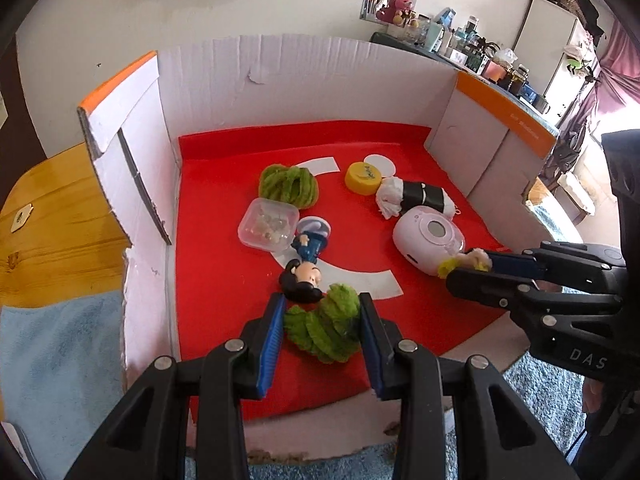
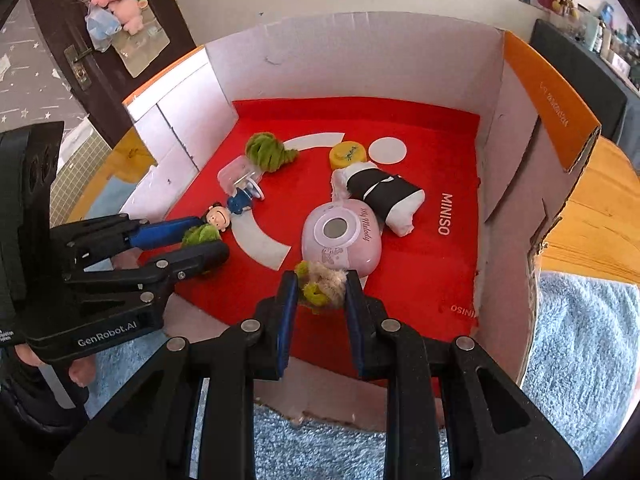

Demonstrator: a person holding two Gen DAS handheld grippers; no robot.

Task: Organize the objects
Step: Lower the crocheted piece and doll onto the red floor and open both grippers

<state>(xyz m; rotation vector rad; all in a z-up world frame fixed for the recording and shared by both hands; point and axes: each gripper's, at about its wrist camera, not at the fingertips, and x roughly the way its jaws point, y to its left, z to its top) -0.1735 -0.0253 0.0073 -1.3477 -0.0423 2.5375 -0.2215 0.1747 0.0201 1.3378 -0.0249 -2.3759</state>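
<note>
The left gripper (image 1: 322, 320) has its 2 blue-padded fingers (image 1: 269, 344) clamped on a green fuzzy chenille scrunchie (image 1: 326, 330), held just above the near edge of the red felt mat (image 1: 224, 280). The right gripper (image 2: 321, 294) has its fingers clamped on a small beige-and-yellow fluffy tuft (image 2: 323, 286), just beside the pink rounded toy camera (image 2: 340, 236).

The mat lines the floor of an open white cardboard box (image 1: 304, 80) with orange-edged flaps, which rests on a wooden desk (image 1: 52, 216) over a light blue towel (image 1: 60, 352).

Status, as a judgement: the task appears to be at an early or middle stage. 2 items are gripped; neither is set down at a final position.

Items lying loose on the mat:
- 1 second green fuzzy scrunchie (image 1: 289, 186)
- 1 clear plastic case (image 1: 267, 227) with small contents
- 1 black-haired figurine in blue clothing (image 1: 306, 260), lying on its side
- 1 yellow round lid (image 1: 362, 177)
- 1 white cloth bundle with black bands (image 1: 416, 196)

No grouping or sorted arrangement is evident. The destination for each held item cannot be determined.
</note>
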